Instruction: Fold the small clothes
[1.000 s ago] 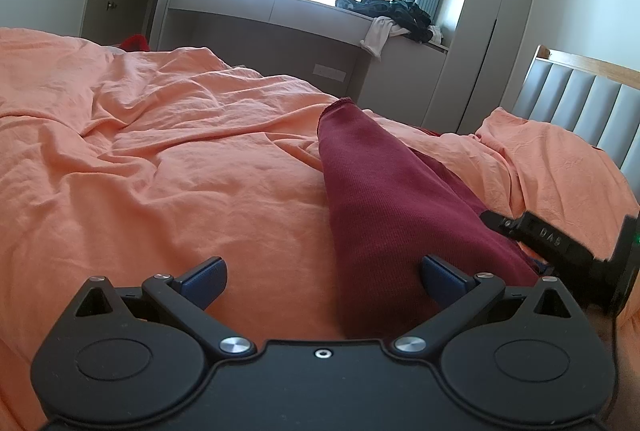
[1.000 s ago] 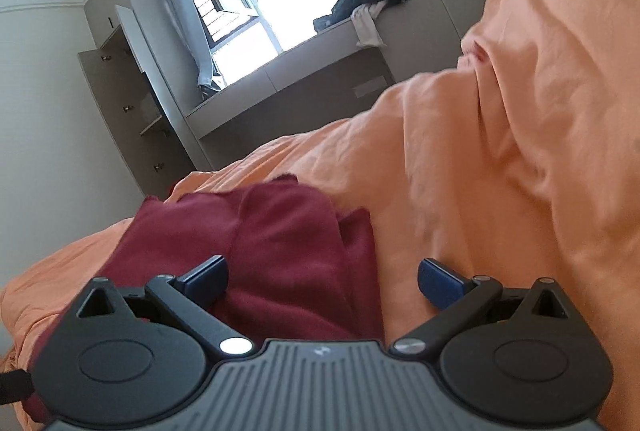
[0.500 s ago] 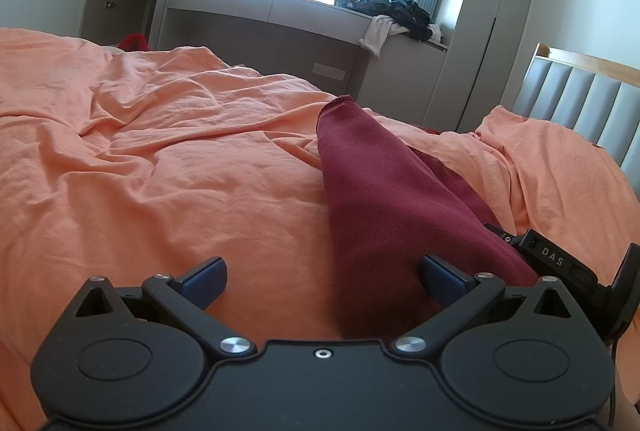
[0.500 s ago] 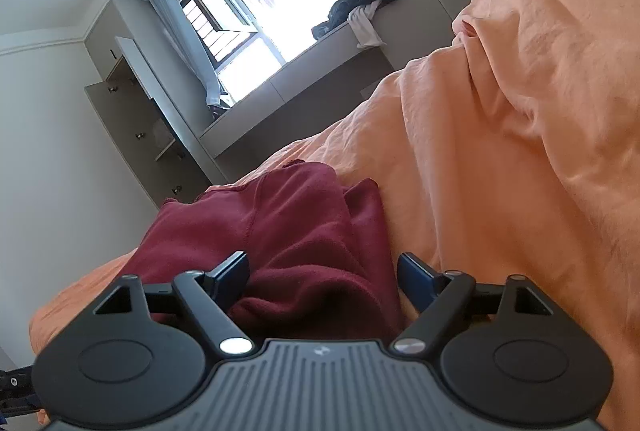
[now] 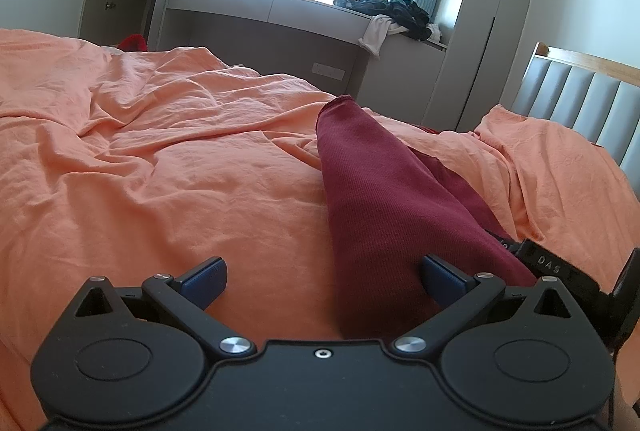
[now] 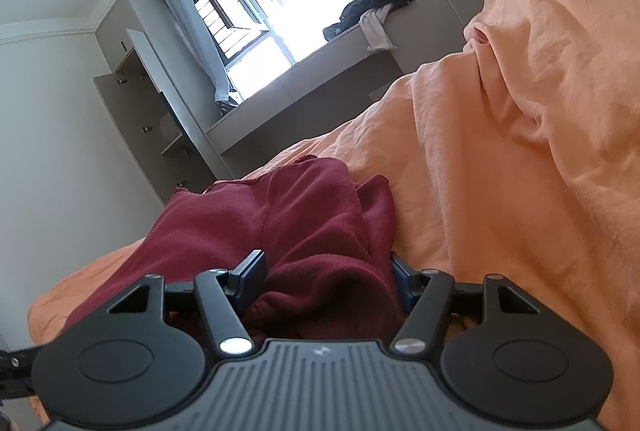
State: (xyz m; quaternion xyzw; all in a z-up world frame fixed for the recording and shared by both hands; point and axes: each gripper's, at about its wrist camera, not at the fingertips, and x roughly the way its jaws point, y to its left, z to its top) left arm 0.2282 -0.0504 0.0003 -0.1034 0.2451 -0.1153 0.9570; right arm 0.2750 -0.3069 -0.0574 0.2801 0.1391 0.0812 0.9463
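Observation:
A dark red knit garment (image 5: 384,207) lies stretched out on the orange bed sheet (image 5: 160,159). My left gripper (image 5: 322,277) is open, low over the sheet, with the garment's near edge between its blue fingers (image 5: 204,277). In the right wrist view the same garment (image 6: 304,215) is bunched between the jaws of my right gripper (image 6: 326,281), which have closed in against the cloth on both sides. The right gripper's body also shows in the left wrist view (image 5: 560,271), beside the garment's right side.
The orange sheet rises in a tall fold (image 6: 540,111) to the right. A padded grey headboard (image 5: 580,91) stands at the right. A window bench with a pile of dark and white clothes (image 5: 392,15) and grey wardrobes lie beyond the bed.
My right gripper's jaws have narrowed from wide open to pinching the bunched red cloth, and it has moved closer into the garment. The left gripper has stayed open and nearly still.

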